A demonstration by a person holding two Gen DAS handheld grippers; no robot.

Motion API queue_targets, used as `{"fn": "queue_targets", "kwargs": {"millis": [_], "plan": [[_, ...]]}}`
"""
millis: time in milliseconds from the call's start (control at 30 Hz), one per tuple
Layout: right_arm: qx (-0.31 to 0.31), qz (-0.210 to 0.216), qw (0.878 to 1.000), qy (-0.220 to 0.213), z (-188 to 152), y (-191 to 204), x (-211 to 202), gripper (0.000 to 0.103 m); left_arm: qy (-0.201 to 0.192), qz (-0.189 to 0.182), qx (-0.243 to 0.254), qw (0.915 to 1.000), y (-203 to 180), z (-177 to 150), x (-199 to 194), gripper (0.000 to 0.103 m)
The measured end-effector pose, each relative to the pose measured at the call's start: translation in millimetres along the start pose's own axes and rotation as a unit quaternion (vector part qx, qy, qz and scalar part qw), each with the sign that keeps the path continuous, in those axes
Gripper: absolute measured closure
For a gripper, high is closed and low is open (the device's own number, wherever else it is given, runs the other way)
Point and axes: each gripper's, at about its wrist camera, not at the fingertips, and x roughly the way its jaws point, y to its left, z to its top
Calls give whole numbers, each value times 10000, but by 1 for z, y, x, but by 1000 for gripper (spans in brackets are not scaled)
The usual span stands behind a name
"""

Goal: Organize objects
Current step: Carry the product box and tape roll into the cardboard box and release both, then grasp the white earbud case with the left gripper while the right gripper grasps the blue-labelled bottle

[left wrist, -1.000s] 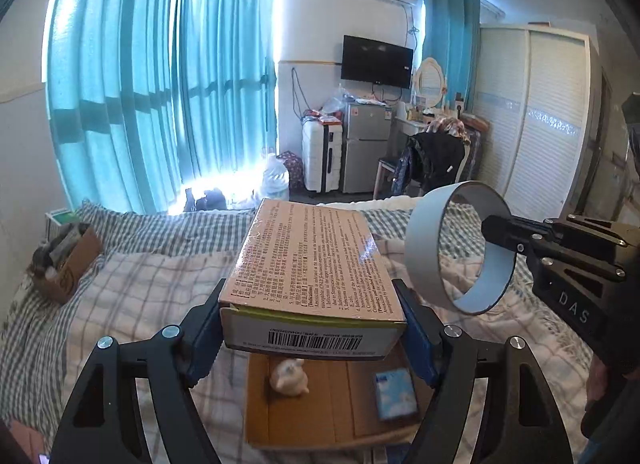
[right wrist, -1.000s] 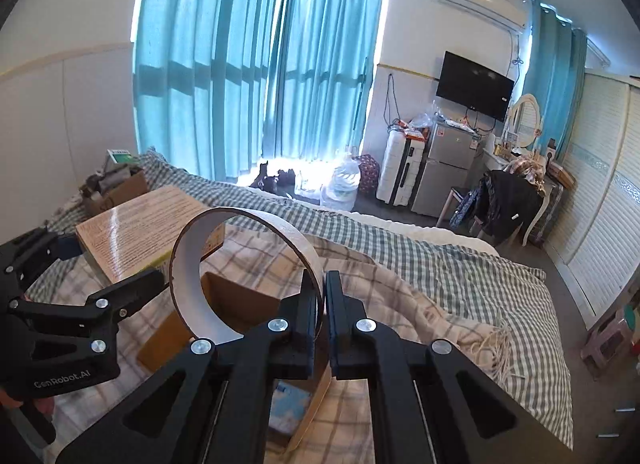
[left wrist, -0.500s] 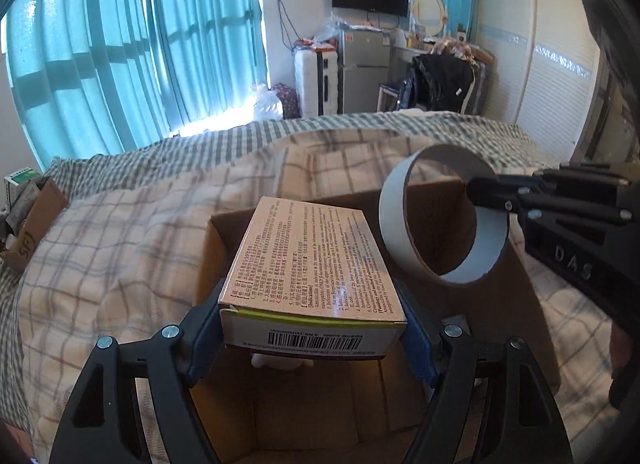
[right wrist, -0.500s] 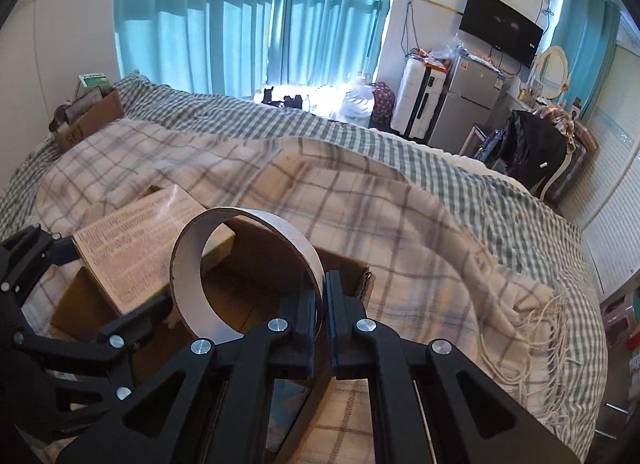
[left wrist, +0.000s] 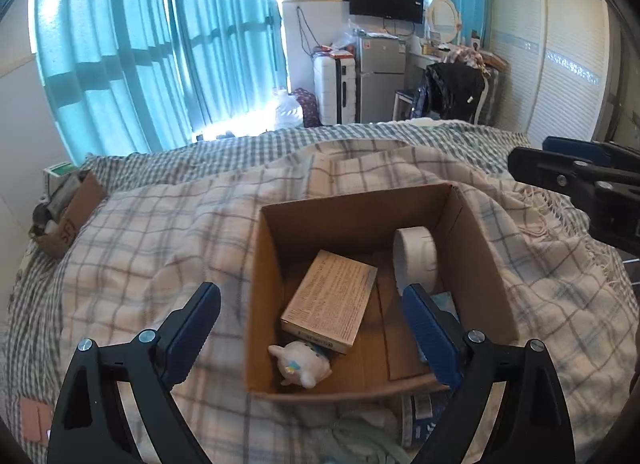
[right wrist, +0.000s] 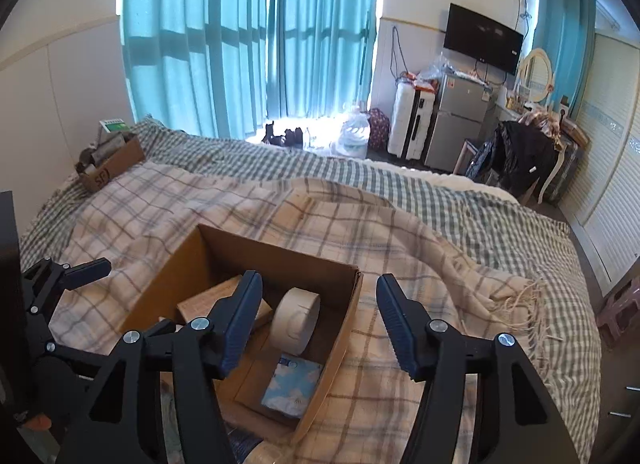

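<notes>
An open cardboard box (left wrist: 476, 260) sits on the plaid blanket; it also shows in the right wrist view (right wrist: 344, 316). Inside lie a tan printed carton (left wrist: 330, 302), a roll of tape (left wrist: 414, 258) leaning on the right wall, a small white plush toy (left wrist: 300, 362) and a blue tissue packet (right wrist: 292, 384). The carton (right wrist: 204, 306) and tape roll (right wrist: 296, 320) also show in the right wrist view. My left gripper (left wrist: 310, 328) is open and empty above the box's front. My right gripper (right wrist: 320, 312) is open and empty above the box's right side.
The bed carries a plaid blanket (left wrist: 160, 248) over a green checked cover (right wrist: 440, 192). A small cardboard box (right wrist: 110, 162) with items sits at the far left bed edge. A printed packet (left wrist: 420, 412) lies in front of the box. Fridge, suitcase and wardrobe stand beyond the bed.
Both grippers have opened. The carton has left my left gripper and the tape roll my right gripper; both now lie in the box. Both grippers have risen above the box.
</notes>
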Motion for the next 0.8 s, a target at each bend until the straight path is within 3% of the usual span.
{"fn": "queue_targets", "kwargs": {"millis": [167,367,600,800], "plan": [[-92,13,9999,-129,-14,7,-44,39,-124,119,-211,9996,14,-11,-38,4],[-104,60,9999,-55,-54,13,-65,32,-111,151,-364,9992,17,-40,-56,4],[42,88,9995,296,-115,22,-35,31,210,211,-844,9960,15,-95,-20,4],[189,260,9974,652,-153,24,-1,31,706,470,-827,9930,8,-149,16,4]]}}
